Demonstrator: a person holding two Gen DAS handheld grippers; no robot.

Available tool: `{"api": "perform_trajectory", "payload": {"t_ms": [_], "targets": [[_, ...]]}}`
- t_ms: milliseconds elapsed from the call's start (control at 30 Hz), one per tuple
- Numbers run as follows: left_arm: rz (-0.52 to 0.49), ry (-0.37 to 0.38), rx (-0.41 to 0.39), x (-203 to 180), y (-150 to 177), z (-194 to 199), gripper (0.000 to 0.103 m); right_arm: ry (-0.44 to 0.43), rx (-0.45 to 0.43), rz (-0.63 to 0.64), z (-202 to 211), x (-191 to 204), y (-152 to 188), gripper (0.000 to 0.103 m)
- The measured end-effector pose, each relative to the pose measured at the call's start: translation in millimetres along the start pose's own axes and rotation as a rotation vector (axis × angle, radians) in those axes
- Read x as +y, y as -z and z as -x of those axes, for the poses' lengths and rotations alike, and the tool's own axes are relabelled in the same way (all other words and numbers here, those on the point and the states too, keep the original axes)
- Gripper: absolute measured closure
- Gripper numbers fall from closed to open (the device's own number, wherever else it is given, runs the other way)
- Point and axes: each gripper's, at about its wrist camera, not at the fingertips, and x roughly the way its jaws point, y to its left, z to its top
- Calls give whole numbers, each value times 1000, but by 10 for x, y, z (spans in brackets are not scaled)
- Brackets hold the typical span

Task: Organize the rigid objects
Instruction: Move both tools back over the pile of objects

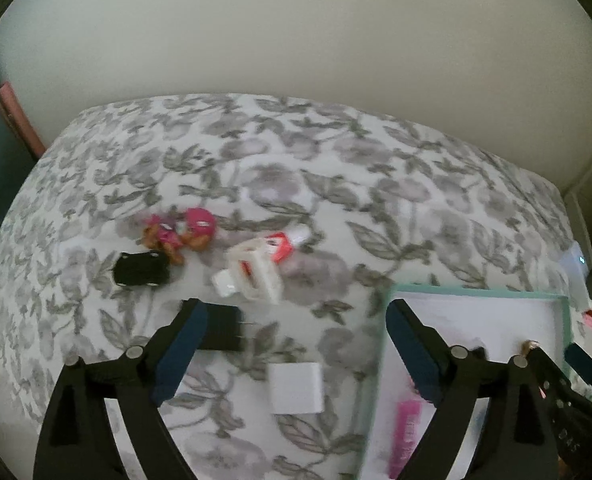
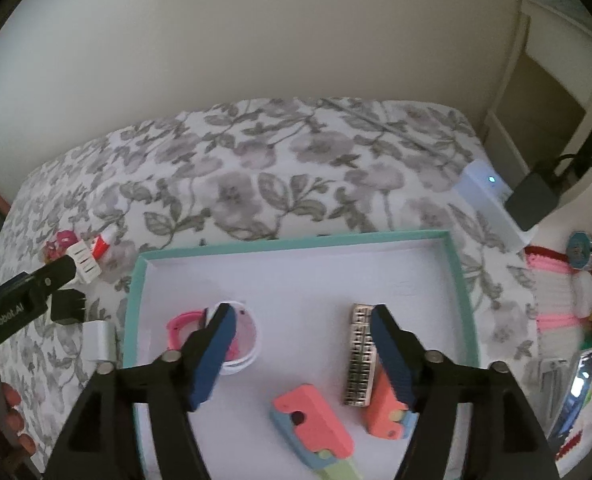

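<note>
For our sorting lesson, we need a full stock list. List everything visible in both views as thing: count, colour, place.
Tray: one, teal rim, white floor, on the floral bedspread.
Folding toys: two, coral, in tray.
Metal block: one, silver, in tray.
Small tub: one, white and pink, in tray.
Black plug: one, left of tray.
White block: one, beside tray.
Toy car: one, black, on bedspread.
Pup figure: one, pink and brown, behind car.
White charger: one, mid-bedspread.
Left gripper: open, empty.
Right gripper: open, over tray.

White letters "GenRobot.AI" are showing on the black left gripper [image 2: 62, 270] at the left edge; other prints are staying too blurred.
</note>
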Motion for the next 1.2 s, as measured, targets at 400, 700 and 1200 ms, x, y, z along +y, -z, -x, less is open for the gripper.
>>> {"api": "perform_trajectory", "payload": {"t_ms": [400, 700, 1200], "targets": [[118, -57, 9, 670, -66, -97, 11, -53, 10, 31, -110, 446, 45, 2], [209, -71, -15, 1190, -95, -61, 11, -144, 4, 89, -101, 956, 73, 1], [290, -102, -29, 1928, -87, -54, 11, -268, -8, 171, -94, 1703, 96, 1]]}}
